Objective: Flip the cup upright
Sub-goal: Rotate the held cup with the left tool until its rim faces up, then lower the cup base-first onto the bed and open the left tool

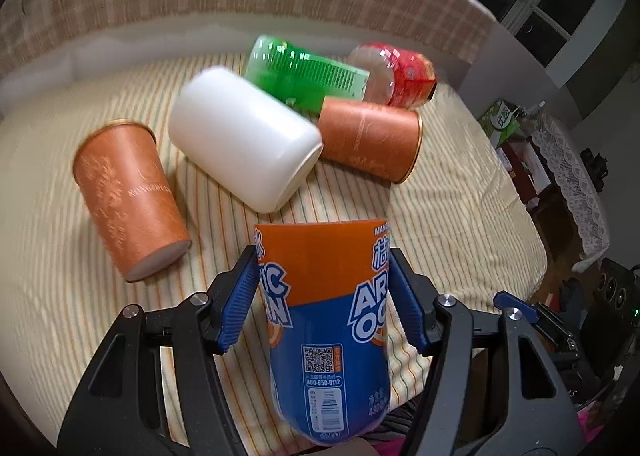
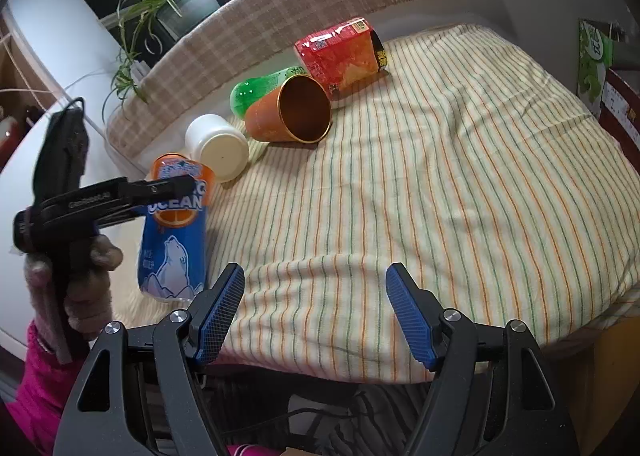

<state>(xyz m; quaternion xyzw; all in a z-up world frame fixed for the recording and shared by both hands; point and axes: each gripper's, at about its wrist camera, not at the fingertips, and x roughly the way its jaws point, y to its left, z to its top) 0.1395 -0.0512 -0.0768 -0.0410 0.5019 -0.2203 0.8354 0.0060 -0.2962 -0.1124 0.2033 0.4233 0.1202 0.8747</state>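
My left gripper (image 1: 324,296) is clamped on the orange-and-blue Arctic Ocean cup (image 1: 326,320); blue pads (image 1: 240,304) press both sides of it. The right wrist view shows that cup (image 2: 174,232) held clear of the striped cloth (image 2: 440,184), near the table's left edge, tilted only slightly. My right gripper (image 2: 316,312) is spread wide with nothing between the fingers, hovering over the near edge of the cloth. On the cloth past the held cup: white cup (image 1: 244,140) on its side, touching an orange cup (image 1: 372,140) also on its side. A second orange cup (image 1: 128,196) sits left of them, also tipped over. Green bottle (image 1: 296,76) and red bottle (image 1: 396,74) lie behind.
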